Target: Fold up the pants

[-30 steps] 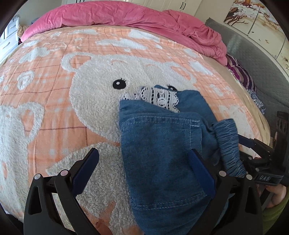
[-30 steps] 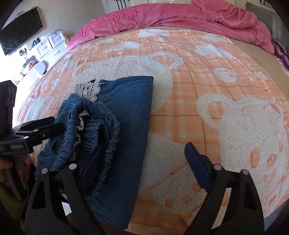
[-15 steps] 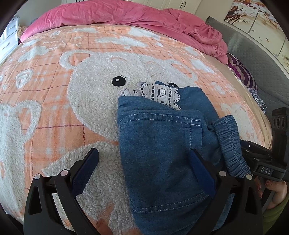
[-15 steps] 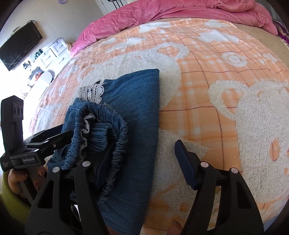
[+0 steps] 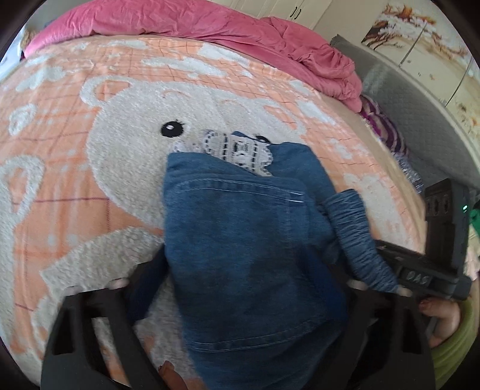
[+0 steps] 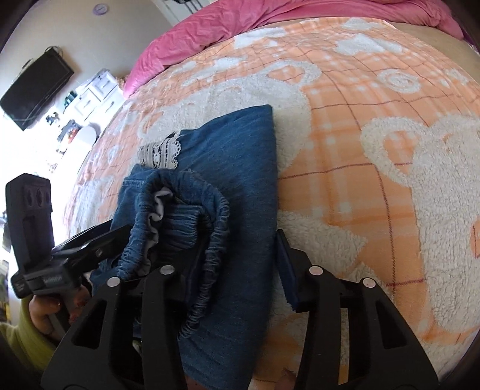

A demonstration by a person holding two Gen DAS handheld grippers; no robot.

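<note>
Nearest me, my left tool (image 5: 240, 288) straddles the near edge of the pants (image 5: 246, 255), a folded denim bundle lying on the bed (image 5: 90, 210). A second ago its jaws stood wide on either side; now they are closing, cloth between them, though blur hides whether the pads press yet. My right tool (image 6: 237, 264) was spread too, and it is also closing: one finger sits under the gathered waistband (image 6: 186, 216), the other just beside the bundle's right edge, so the denim lies between them, not visibly pinched. I judge both tools are about to grip the near end, probably for a last fold or a lift.

Only the left view shows the stitched hem and the right tool coming in from the side, held by a hand (image 5: 441, 318). Only the right view looks into the waistband's pale lining. Past the bundle, a lace trim (image 6: 160, 151) pokes out at its far end. Farther off, a pink duvet (image 5: 195, 27) is heaped at the head of the bed.
</note>
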